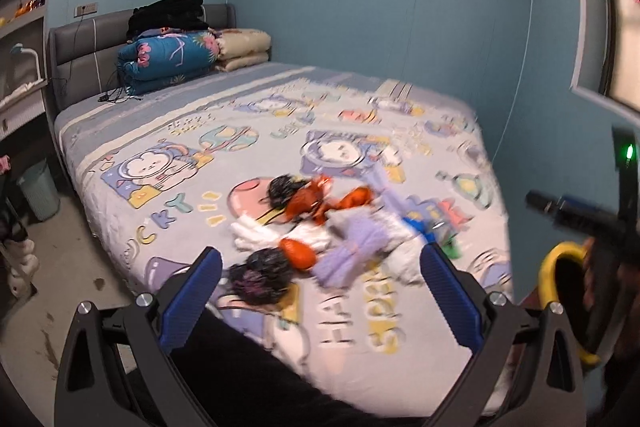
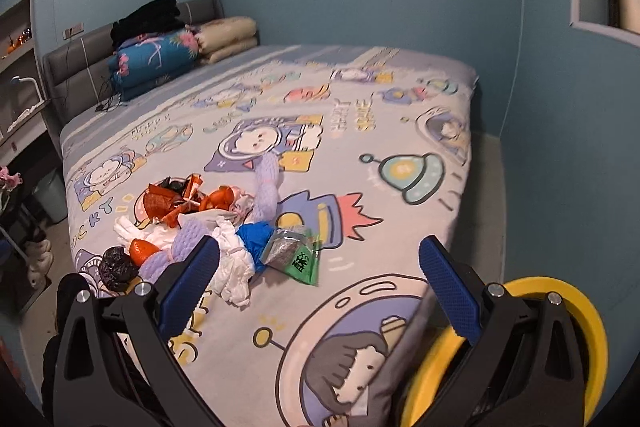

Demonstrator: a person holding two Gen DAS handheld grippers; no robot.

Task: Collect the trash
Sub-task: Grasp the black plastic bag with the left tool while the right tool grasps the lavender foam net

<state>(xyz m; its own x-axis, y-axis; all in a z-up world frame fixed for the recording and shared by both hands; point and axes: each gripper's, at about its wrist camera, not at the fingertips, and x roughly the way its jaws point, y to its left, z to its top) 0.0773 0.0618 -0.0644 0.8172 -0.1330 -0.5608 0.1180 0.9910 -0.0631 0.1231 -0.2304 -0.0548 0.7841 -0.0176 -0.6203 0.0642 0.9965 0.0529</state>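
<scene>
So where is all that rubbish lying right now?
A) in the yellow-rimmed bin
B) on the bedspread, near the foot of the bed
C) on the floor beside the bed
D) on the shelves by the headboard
B: the pile of trash, with its green packet, rests on the cartoon-print bedspread, in front of both open grippers.

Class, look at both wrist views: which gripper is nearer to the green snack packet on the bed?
Probably the right gripper: the green snack packet lies just ahead, between its open fingers. The left gripper faces the pile; the packet is beside its right finger.

Black frames, blue ribbed fingers (image 1: 192, 301)
</scene>
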